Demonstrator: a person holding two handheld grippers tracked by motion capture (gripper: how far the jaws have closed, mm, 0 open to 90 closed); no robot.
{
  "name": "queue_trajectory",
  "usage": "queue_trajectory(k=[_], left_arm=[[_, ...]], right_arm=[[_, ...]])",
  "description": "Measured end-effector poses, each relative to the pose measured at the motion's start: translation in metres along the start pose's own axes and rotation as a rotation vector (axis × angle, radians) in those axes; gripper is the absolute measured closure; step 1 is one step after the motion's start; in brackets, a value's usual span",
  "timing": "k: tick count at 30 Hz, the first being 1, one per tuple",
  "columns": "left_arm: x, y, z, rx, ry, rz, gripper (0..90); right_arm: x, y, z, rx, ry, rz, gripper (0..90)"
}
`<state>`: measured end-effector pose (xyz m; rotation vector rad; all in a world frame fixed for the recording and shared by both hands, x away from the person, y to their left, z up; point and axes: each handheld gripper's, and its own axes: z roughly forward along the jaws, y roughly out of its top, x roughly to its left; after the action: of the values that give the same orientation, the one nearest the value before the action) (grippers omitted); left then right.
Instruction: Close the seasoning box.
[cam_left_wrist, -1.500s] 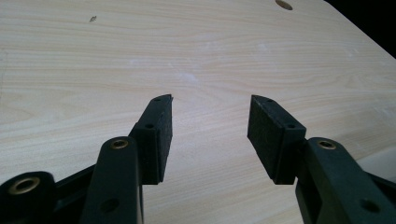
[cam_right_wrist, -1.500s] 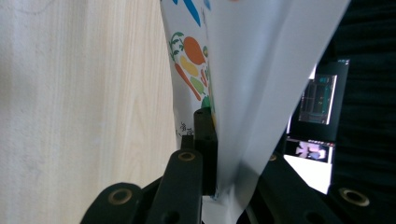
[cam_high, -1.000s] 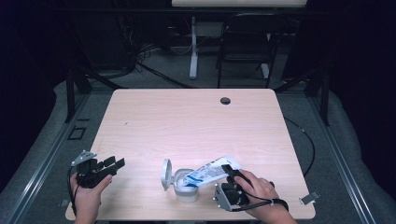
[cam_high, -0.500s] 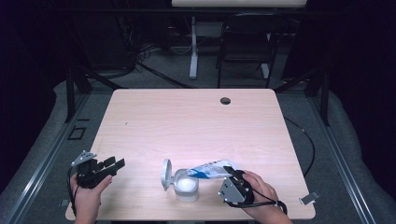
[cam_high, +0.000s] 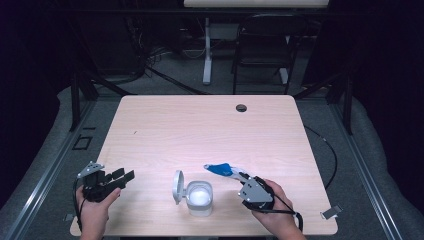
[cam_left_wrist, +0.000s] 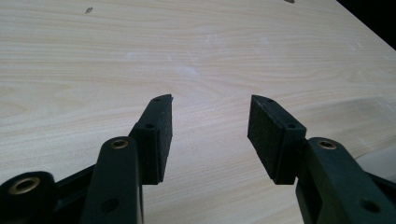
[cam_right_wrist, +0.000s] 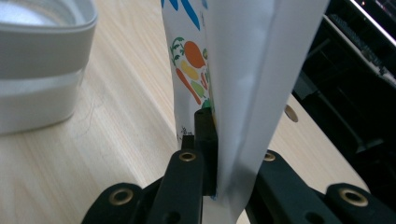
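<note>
Right claw (cam_right_wrist: 212, 154) view: vegetable print on clamped pouch (cam_right_wrist: 243, 70); high view: blue.

The desk (cam_high: 210, 130) has a light wooden top with rounded corners and a fine grain that runs across it. Near its far edge, a little to the right of the middle, there is a small dark round hole (cam_high: 241, 107). On the near part of the desk stands a white container (cam_high: 199, 198) with straight sides; its lid (cam_high: 177, 186) is open and stands up at its left side. A tiny dark mark (cam_high: 134, 132) is visible on the left part of the top.
</note>
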<state>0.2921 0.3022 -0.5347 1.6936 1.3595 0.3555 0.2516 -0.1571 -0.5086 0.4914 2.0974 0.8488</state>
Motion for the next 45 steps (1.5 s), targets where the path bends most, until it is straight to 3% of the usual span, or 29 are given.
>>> queue_trajectory(k=[4, 9, 12, 21, 28, 34, 40, 45], left_arm=[[0.000, 0.000, 0.001, 0.000, 0.002, 0.000, 50.6], [0.000, -0.001, 0.002, 0.001, 0.002, -0.005, 50.6], [0.000, -0.001, 0.002, 0.003, 0.003, -0.006, 50.6], [-0.002, -0.001, 0.001, 0.003, 0.001, 0.006, 50.6], [-0.005, -0.002, 0.003, 0.012, 0.000, 0.017, 50.6], [-0.007, -0.002, 0.005, 0.026, -0.007, 0.029, 50.6], [-0.008, -0.003, 0.005, 0.027, -0.009, 0.031, 50.6], [-0.009, -0.003, 0.006, 0.024, -0.008, 0.030, 50.6]], right_arm=[[-0.005, -0.005, 0.003, -0.030, -0.003, 0.097, 87.3], [-0.007, -0.011, 0.007, -0.035, -0.003, 0.145, 88.7], [-0.012, -0.021, 0.012, -0.039, -0.012, 0.224, 88.8], [-0.023, -0.046, 0.027, 0.012, -0.050, 0.359, 88.8], [-0.021, -0.055, 0.037, 0.050, -0.055, 0.397, 88.2], [-0.021, -0.059, 0.042, 0.084, -0.060, 0.382, 86.6], [-0.023, -0.062, 0.041, 0.086, -0.054, 0.410, 83.3], [-0.021, -0.062, 0.042, 0.095, -0.045, 0.388, 78.5]])
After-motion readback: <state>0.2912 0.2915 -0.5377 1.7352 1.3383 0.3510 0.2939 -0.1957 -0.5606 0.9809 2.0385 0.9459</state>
